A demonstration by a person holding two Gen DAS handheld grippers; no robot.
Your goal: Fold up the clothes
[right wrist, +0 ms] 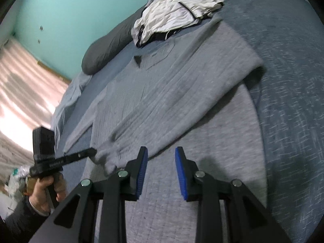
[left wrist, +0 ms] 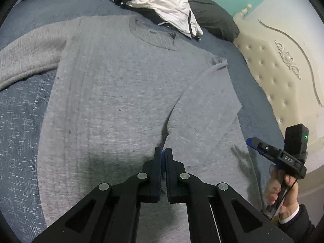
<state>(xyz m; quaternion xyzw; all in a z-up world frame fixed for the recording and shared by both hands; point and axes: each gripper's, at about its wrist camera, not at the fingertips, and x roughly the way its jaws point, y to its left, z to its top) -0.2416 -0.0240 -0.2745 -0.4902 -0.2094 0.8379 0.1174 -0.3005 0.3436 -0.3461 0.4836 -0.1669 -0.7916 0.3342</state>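
Grey knit sweater (left wrist: 113,101) spread flat on a bed (left wrist: 18,121) with a blue cover, neckline toward the far pillows. One sleeve (left wrist: 202,105) already folded in across the body; the other sleeve (left wrist: 26,60) still stretched out to the side.

Left gripper (left wrist: 163,156) low over the folded sleeve's end, jaws pressed nearly together — in the right wrist view the tips (right wrist: 92,151) meet a bunched bit of grey cloth, seemingly pinched. Right gripper (right wrist: 161,162) hovering over the sweater's lower body, jaws wide apart, holding nothing.

White crumpled garment (left wrist: 168,6) with dark trim lying at the collar, its edge overlapping the neckline; dark pillow (left wrist: 212,18) behind it.

Likely trouble from here: a thin pinch slipping mid-lift and letting the sleeve flop back crooked — or a pinch catching two layers at once and dragging the body out of square. Folding upward toward the collar with the white garment still overlapping could trap it inside the fold. Soft bed cover may also ruck under the knit.
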